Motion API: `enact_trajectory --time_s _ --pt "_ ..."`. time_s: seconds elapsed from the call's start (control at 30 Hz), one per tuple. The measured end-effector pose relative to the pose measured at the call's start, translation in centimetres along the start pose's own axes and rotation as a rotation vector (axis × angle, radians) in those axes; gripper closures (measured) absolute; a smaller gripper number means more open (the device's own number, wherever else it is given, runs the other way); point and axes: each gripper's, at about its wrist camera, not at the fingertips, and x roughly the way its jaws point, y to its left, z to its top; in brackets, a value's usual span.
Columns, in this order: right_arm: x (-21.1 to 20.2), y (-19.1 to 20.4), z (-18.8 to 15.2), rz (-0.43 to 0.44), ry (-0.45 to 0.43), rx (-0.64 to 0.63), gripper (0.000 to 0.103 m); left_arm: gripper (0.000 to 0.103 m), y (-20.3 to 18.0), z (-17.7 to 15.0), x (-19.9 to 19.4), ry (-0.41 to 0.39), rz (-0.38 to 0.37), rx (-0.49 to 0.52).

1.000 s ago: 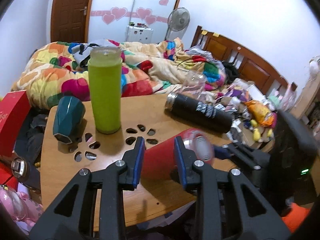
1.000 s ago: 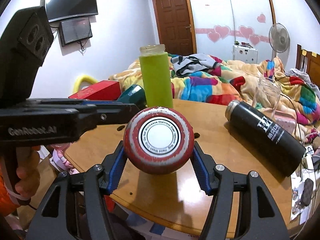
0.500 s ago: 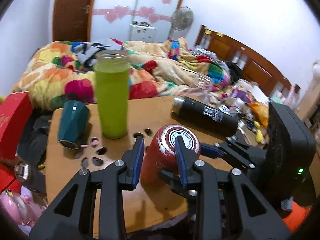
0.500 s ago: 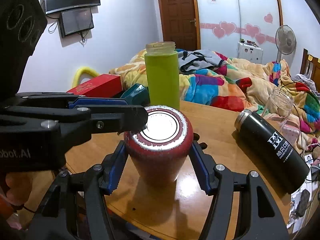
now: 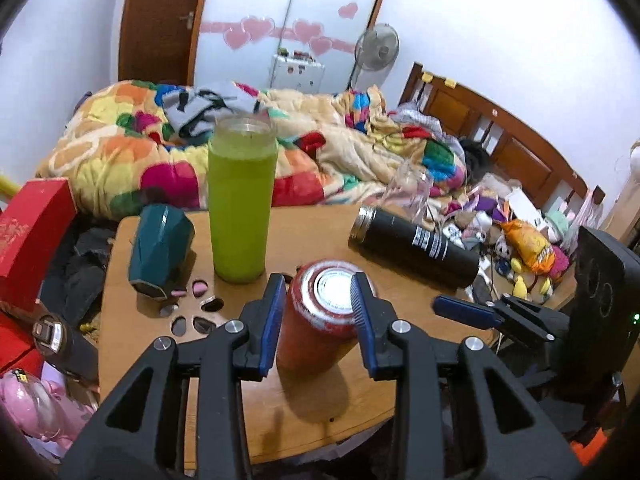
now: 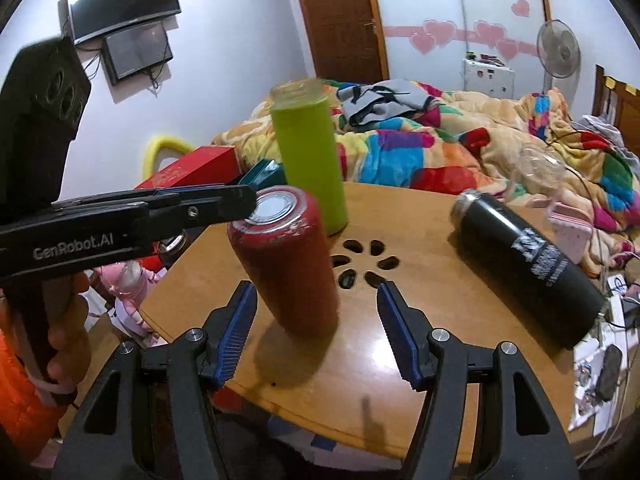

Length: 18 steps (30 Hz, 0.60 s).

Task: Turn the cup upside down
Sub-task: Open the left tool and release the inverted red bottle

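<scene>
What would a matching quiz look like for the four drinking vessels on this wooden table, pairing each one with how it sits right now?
Things:
1. red cup
2. green bottle
3. black flask
4. teal cup

States:
A. lying on its side at the table's right
B. tallest, standing upright
C. lying tipped near the table's left edge
D. standing base-up between the left hand-held gripper fingers

Pairs: 1-D, 2-B, 3-A, 4-C

My round wooden table (image 5: 132,364) has a flower of cut-out holes (image 6: 362,262) near its middle. On it stand the red cup (image 6: 286,264), bottom up, and behind it a tall green bottle (image 5: 242,204). A black flask (image 6: 528,264) lies on its side to my right, a dark teal cup (image 5: 160,250) on its side to my left.
</scene>
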Motion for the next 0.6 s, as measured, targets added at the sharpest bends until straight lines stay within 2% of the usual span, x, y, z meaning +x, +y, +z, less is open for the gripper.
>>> enact_trajectory --time_s 0.17,0.23,0.43,0.53,0.6 --pt "-3.1 -0.6 1.1 -0.035 -0.04 0.017 0.044 0.07 -0.7 0.9 -4.0 -0.103 0.039 -0.001" --pt "-4.4 -0.6 1.6 -0.05 -0.06 0.02 0.042 0.067 -1.1 1.1 -5.6 -0.139 0.06 0.004" --pt "-8.6 -0.1 3.1 -0.076 -0.161 0.027 0.031 0.041 -2.5 1.4 -10.4 -0.26 0.119 0.034" --pt "-10.8 0.4 3.6 -0.085 -0.225 0.031 0.017 0.028 -3.3 1.2 -12.4 -0.31 0.13 0.052" --pt "-12.1 0.8 3.8 -0.091 -0.263 0.032 0.014 0.01 -3.8 1.1 -13.4 -0.338 0.142 0.063"
